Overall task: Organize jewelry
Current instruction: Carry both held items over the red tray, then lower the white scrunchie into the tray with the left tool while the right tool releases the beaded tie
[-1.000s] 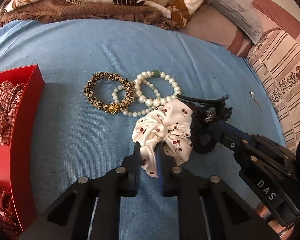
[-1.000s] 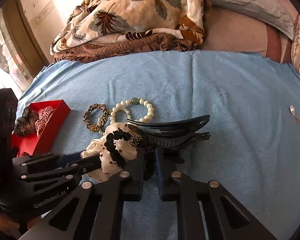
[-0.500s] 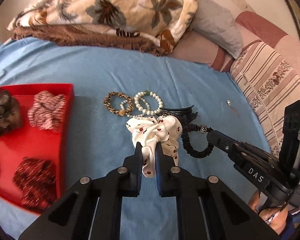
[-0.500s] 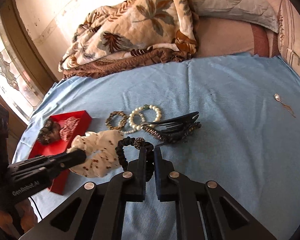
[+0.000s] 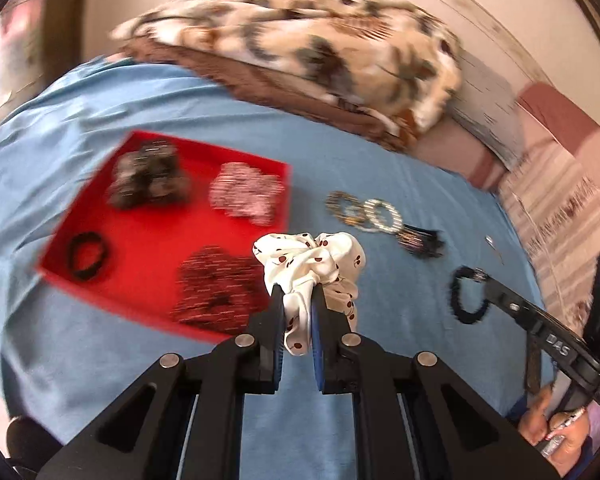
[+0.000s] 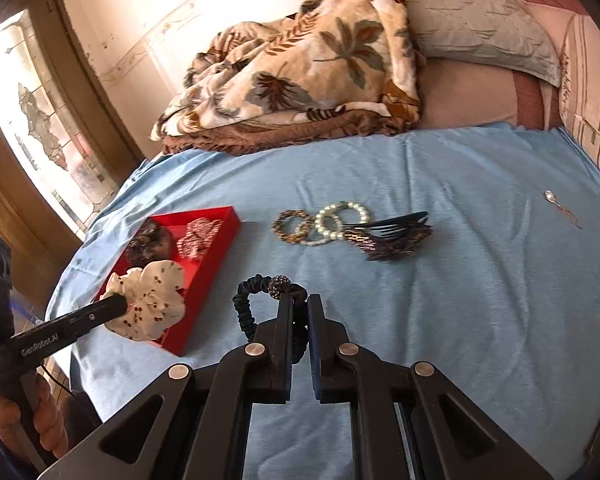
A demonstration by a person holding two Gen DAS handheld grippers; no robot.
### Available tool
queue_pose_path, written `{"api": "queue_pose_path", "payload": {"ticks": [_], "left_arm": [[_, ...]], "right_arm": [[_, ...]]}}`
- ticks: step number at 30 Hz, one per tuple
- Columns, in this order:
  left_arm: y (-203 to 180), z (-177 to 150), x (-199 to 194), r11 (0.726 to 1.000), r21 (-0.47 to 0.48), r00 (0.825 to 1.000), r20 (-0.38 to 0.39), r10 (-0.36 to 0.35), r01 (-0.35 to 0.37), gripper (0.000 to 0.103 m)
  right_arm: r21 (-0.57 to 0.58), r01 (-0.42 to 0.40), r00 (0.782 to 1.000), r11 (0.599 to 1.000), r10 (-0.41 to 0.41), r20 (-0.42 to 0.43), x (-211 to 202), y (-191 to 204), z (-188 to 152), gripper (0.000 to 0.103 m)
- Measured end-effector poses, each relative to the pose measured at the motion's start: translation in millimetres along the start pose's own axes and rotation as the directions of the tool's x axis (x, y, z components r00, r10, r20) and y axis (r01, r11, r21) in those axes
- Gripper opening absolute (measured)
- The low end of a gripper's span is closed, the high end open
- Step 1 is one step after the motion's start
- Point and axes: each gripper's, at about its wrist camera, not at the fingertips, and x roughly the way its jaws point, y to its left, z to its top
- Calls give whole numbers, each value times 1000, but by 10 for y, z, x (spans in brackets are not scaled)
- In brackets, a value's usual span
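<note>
Left wrist view, blurred across its far field, looks down into the red tray (image 5: 140, 288) and shows all four things in it: a dark bunched scrunchie (image 5: 150, 176) and a red-and-white checked scrunchie (image 5: 246, 198) along the far side, a thin black hair tie (image 5: 88, 256) and a dark red patterned scrunchie (image 5: 216, 292) nearer the camera. Right wrist view is sharp but sees the tray at a slant, with only the two far scrunchies clear; it alone shows a small silver earring (image 6: 550, 197) lying apart on the blue bedsheet (image 6: 480, 280).

The left gripper (image 5: 296, 296) has its fingers drawn close together, pinching a fold of the white cherry-print scrunchie (image 5: 312, 260) — the fabric bunches out above the fingertips and hangs below them. From the right wrist view this scrunchie hangs over the near end of the tray.

The right gripper (image 6: 299, 304) is likewise nearly closed, clamped on the black scrunchie with a beaded ball (image 6: 270, 296), whose loop bulges out to the left of the fingers, above the sheet beside the tray.

On the sheet beyond lie a leopard-print bracelet (image 6: 291, 226), overlapping pearl bracelets (image 6: 338, 222) and dark hair clips (image 6: 392, 234), all touching in a row.
</note>
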Motion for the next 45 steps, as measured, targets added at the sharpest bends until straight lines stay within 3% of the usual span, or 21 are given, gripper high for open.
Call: {"api": "queue_pose_path", "payload": {"ticks": [6, 14, 23, 36, 45], "left_arm": [[496, -9, -210, 991, -77, 993, 35, 112, -109, 11], [876, -17, -450, 970, -70, 967, 92, 239, -233, 11], [1262, 219, -381, 972, -89, 972, 74, 223, -217, 11], [1512, 569, 284, 972, -41, 973, -5, 232, -232, 11], [1703, 780, 620, 969, -38, 969, -43, 242, -243, 11]], "right_arm": [[-58, -32, 999, 998, 32, -9, 30, 390, -3, 8], [-126, -72, 997, 989, 68, -39, 149, 849, 1, 8], [-181, -116, 991, 977, 102, -86, 444, 1313, 64, 8], [-136, -163, 976, 977, 140, -167, 1136, 1631, 250, 8], [-128, -213, 954, 969, 178, -243, 1537, 1896, 146, 8]]}}
